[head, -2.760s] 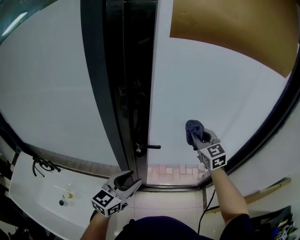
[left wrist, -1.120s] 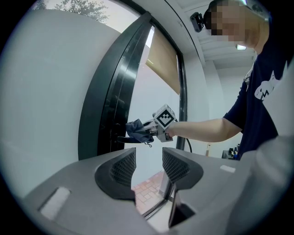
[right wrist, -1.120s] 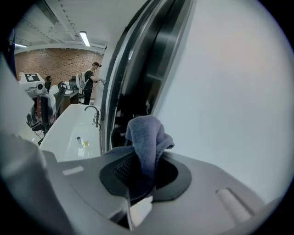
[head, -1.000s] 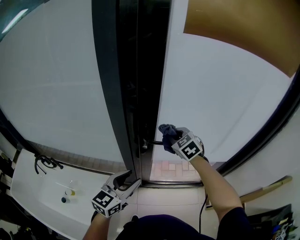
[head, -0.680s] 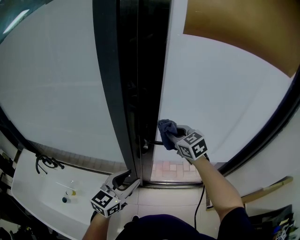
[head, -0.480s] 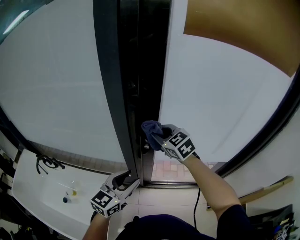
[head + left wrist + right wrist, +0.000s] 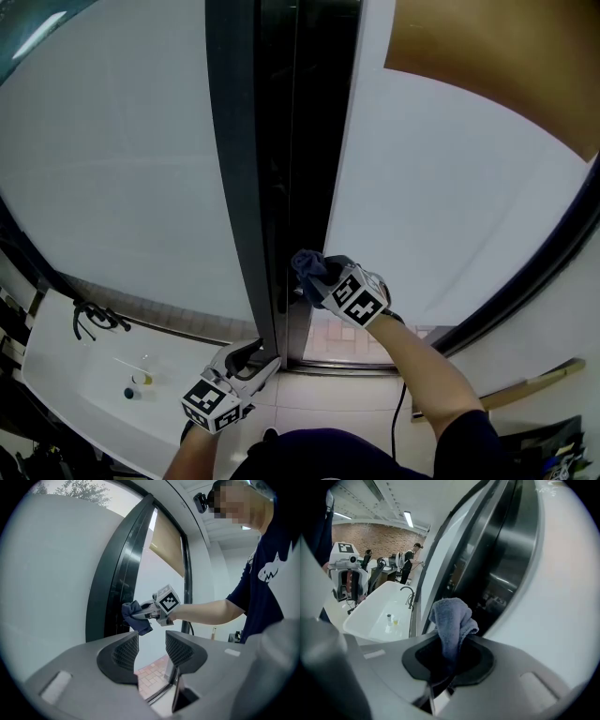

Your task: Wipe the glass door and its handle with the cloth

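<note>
The frosted glass door [image 7: 441,178] stands to the right of its dark frame [image 7: 239,187]. My right gripper [image 7: 319,279] is shut on a bunched blue cloth [image 7: 307,265] and presses it against the door's left edge, low down. The cloth and gripper hide the handle. In the right gripper view the cloth [image 7: 451,620] sticks up from the jaws in front of the dark door edge [image 7: 497,564]. My left gripper [image 7: 251,361] hangs open near the floor, holding nothing. From the left gripper view I see the cloth [image 7: 136,616] touching the frame.
A white sink counter [image 7: 75,394] with a black tap [image 7: 94,319] and small bottles [image 7: 136,382] lies at the lower left. Brick paving [image 7: 347,337] shows beyond the door's foot. A cable [image 7: 405,412] and a wooden stick [image 7: 525,380] lie at the lower right.
My right gripper has carried the cloth left, from the glass pane across the handle to the door's edge. The left gripper has stayed low and open.
</note>
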`<state>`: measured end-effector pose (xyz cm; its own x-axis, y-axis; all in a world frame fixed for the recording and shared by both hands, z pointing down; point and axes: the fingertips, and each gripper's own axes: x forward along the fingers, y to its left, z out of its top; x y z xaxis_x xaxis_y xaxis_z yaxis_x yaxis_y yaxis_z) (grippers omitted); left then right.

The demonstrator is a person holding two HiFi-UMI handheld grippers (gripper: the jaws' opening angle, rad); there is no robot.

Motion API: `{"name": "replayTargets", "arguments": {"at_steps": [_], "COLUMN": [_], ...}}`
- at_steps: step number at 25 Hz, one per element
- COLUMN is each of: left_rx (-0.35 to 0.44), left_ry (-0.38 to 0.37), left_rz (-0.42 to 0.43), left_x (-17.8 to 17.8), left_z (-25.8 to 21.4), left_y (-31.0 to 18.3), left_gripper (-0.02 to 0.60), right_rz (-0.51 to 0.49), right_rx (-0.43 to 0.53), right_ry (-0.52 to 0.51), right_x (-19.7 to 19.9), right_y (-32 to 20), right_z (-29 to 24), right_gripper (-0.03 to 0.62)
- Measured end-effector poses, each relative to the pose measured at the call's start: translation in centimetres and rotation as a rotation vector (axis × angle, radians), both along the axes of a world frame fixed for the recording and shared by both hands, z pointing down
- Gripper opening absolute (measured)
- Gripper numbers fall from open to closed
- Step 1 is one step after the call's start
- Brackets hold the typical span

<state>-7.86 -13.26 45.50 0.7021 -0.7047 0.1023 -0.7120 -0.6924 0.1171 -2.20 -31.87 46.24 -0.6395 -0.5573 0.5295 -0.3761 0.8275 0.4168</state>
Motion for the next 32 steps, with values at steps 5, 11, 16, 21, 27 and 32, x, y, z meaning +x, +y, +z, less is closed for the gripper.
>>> {"name": "replayTargets", "arguments": {"at_steps": [5,11,16,21,27,32], "left_rx": [0.006,0.014,0.012,0.013,0.005,-0.007], "left_ry": [0.003,-0.001,-0.003,0.000,0.005,0.007], "left_rz": [0.011,0.023,0.020,0.024,0.018,0.007], "left_x": [0.3,0.7,-0.1,-0.6,-1.3,-2.1], "left_z": [0.2,-0.2,0.3,0.2,0.3,1.0], "left_y": [-0.2,0.0,0.2,0.4,0.4,0.3], "left_gripper": [0.173,0.173,0.173,0.173,0.173,0.173], "right_rz": [0.062,0.145,0.096,-0.112,-0.174,-0.169], "right_rx": [-0.041,-0.017,0.230,0.539,0.679,0.672], "right_ry": [-0.026,0.008,0.084,0.266,0.486,0.485], "right_x": [4.1,8.1,6.2,-0.8,-4.1,-3.6], "right_y": [-0.5,-1.1,1.1,4.6,3.1,3.0], "right_z": [0.5,0.4,-1.8,-1.4,2.8,3.1], "right_gripper": [0.057,0.057,0.057,0.057,0.058,0.057]}}
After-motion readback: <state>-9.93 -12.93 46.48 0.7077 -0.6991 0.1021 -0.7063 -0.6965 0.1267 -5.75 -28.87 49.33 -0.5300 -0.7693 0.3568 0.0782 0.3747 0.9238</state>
